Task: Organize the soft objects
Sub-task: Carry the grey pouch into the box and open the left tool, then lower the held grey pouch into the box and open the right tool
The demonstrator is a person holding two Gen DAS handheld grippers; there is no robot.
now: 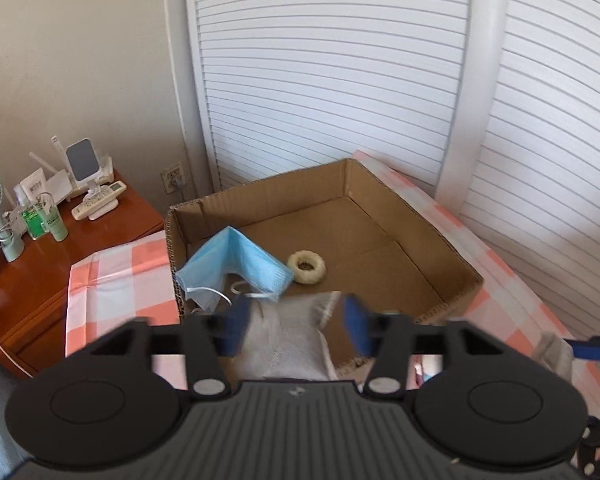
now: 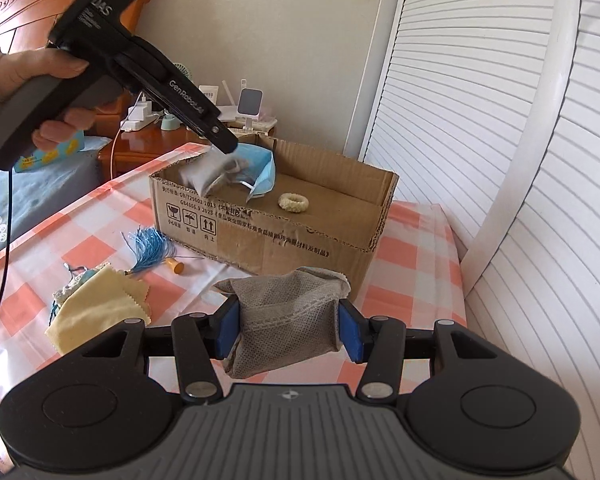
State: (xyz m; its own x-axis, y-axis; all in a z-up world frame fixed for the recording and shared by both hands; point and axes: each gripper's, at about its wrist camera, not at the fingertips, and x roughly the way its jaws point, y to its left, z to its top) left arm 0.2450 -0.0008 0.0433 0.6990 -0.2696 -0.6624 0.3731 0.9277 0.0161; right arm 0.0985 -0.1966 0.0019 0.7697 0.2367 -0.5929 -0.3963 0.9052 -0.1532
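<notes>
A cardboard box stands on the checked table. Inside lie a blue face mask and a cream ring-shaped scrunchie. My left gripper hovers over the box's near corner with its jaws apart; a pale mesh sock hangs blurred between them, seemingly loose. My right gripper is shut on a grey mesh sock, held above the table in front of the box.
On the table left of the box lie a yellow cloth, a blue tassel and a small orange piece. A wooden nightstand holds a fan, bottles and a remote. White louvred doors stand behind.
</notes>
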